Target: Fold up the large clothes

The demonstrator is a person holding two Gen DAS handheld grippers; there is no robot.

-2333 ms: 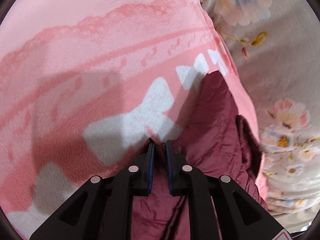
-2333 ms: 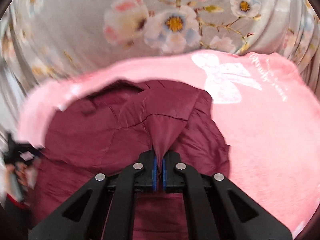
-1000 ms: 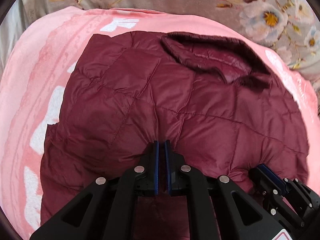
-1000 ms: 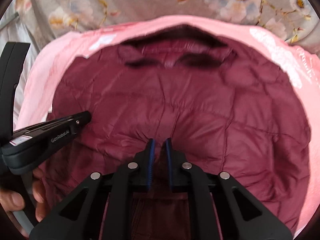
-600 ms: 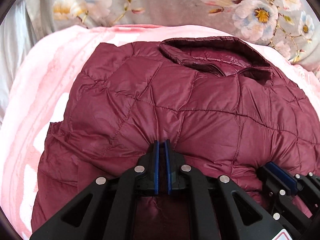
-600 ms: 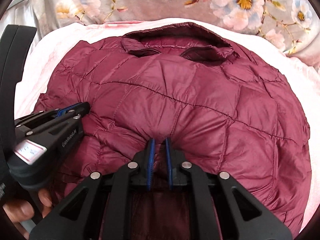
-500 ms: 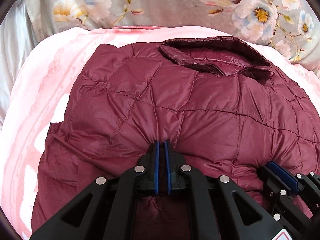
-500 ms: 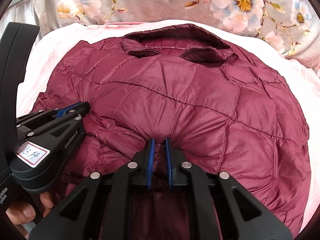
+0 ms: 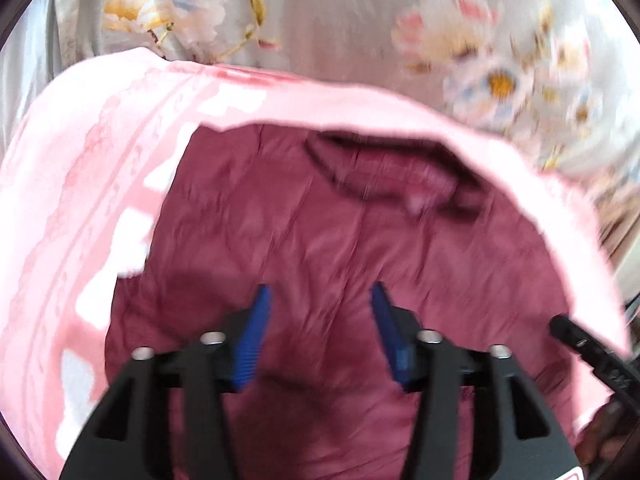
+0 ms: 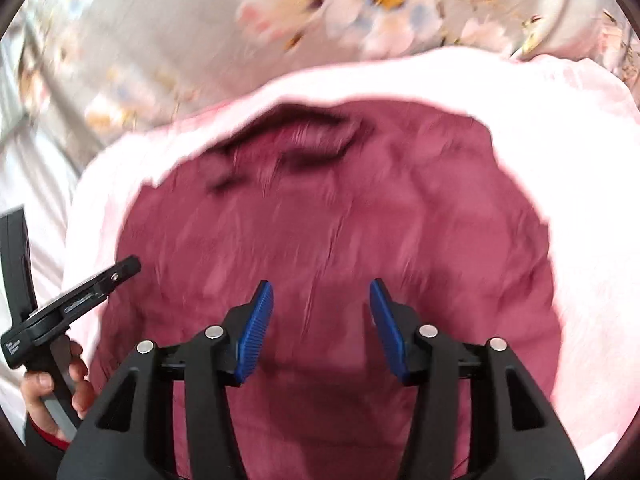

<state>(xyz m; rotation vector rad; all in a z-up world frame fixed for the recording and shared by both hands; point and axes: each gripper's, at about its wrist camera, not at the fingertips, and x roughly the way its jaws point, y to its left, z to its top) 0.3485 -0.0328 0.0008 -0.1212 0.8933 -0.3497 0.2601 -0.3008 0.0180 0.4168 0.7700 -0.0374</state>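
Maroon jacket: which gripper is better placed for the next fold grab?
Roughly even, slight lean left. Left gripper and right gripper both hang open over the jacket; the left view shows its side edge nearer.

Both views motion-blurred. Dark red quilted padded jacket [image 9: 340,240]: quilting seams smeared, collar detail unclear, lower part hidden behind black gripper bodies, cut by bottom edge. Pink fleece blanket [image 9: 80,168] pattern unreadable. Grey floral bedsheet [image 10: 160,32] flowers smeared.
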